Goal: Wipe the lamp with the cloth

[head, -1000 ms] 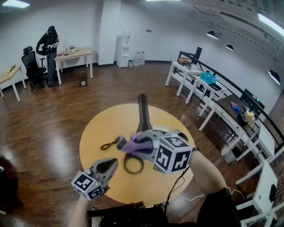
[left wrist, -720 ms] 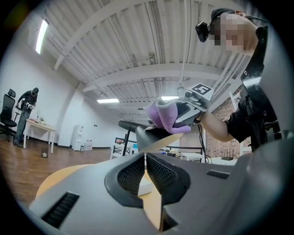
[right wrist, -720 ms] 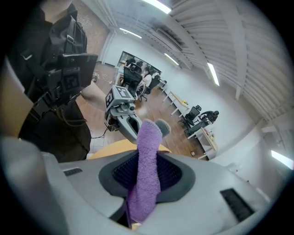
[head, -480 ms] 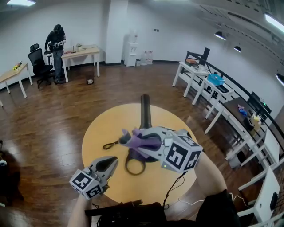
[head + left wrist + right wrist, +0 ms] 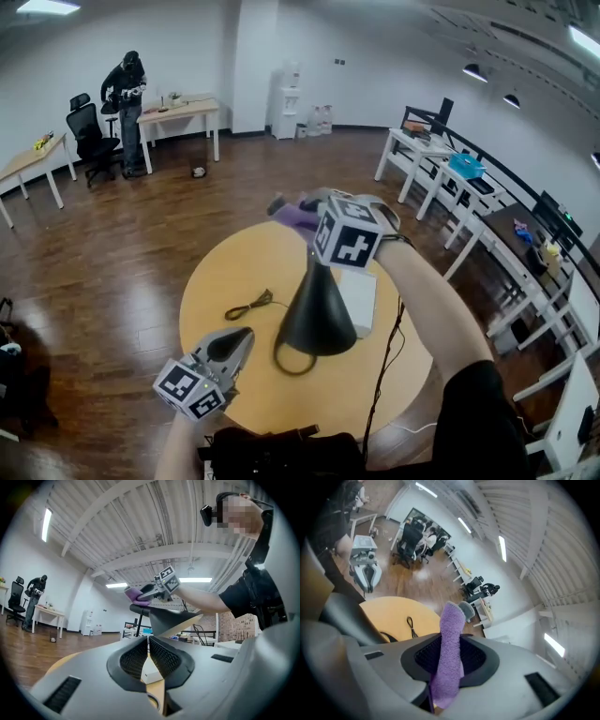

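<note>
At the far left of the head view, a person in dark clothes [image 5: 127,94] stands by a desk [image 5: 183,112] across the wooden floor, well away from the work. Nearer, at the lower left edge of the round yellow table [image 5: 220,272], the left gripper [image 5: 246,336] points toward the table's middle. Its own view shows the ribbed pads pressed together with nothing between them. Just beyond its tips a black cable [image 5: 248,306] lies looped on the tabletop. In the middle stands the lamp [image 5: 317,314], a black cone-shaped shade with its wide end toward the person and its narrow end rising away. A dark ring [image 5: 286,364] shows at the foot of the shade. The right gripper [image 5: 291,206] is held over that narrow end, jaws clamped on the purple cloth [image 5: 298,217]. In the right gripper view the cloth [image 5: 450,641] stands up between the pads as a folded strip. From the left gripper view the cloth [image 5: 135,595] seems to touch the top of the lamp [image 5: 168,618]. A flat white box [image 5: 361,295] lies on the table just right of the shade, and white desks [image 5: 441,159] line the railing at far right.
</note>
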The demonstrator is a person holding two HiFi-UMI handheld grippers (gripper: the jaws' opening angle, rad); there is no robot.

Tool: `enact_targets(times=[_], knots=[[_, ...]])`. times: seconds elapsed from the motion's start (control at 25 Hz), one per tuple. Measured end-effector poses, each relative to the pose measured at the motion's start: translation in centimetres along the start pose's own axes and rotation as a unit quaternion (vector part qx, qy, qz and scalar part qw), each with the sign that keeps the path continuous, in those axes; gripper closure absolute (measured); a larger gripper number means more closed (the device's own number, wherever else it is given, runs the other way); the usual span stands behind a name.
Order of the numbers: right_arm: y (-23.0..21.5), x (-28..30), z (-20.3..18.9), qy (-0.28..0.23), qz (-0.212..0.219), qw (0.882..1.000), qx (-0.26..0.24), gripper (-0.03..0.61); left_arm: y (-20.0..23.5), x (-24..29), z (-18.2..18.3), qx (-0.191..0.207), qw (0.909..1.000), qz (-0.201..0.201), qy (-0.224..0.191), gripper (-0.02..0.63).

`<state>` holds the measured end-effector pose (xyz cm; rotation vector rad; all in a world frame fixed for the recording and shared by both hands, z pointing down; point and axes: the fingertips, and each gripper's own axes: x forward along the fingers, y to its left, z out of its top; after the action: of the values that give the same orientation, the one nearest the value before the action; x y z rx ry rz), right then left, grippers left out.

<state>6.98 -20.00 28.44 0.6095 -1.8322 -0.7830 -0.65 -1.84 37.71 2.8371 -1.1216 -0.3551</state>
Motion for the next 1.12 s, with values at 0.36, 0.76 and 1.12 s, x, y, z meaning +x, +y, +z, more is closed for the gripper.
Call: enact_targets(times=[0.36, 0.76, 1.12], knots=[[-0.6, 4.5, -0.5, 0.196, -0.022, 0.979, -0.052, 0.479, 6.3, 0.2, -0.1, -0.035, 0.9908, -0.13, 0.014, 0.606], [5.6, 0.8, 0.3, 0.289, -0.027, 0.957, 0.01, 0.477, 10.9, -0.6, -0.7, -0.069, 0.9558, -0.279, 0.062, 0.606], [10.8, -2.9, -0.3, 0.322, -0.017, 0.944, 0.073, 0.479, 10.7, 1.2, -1.0, -0.108, 0.9393, -0.32, 0.059, 0.606]])
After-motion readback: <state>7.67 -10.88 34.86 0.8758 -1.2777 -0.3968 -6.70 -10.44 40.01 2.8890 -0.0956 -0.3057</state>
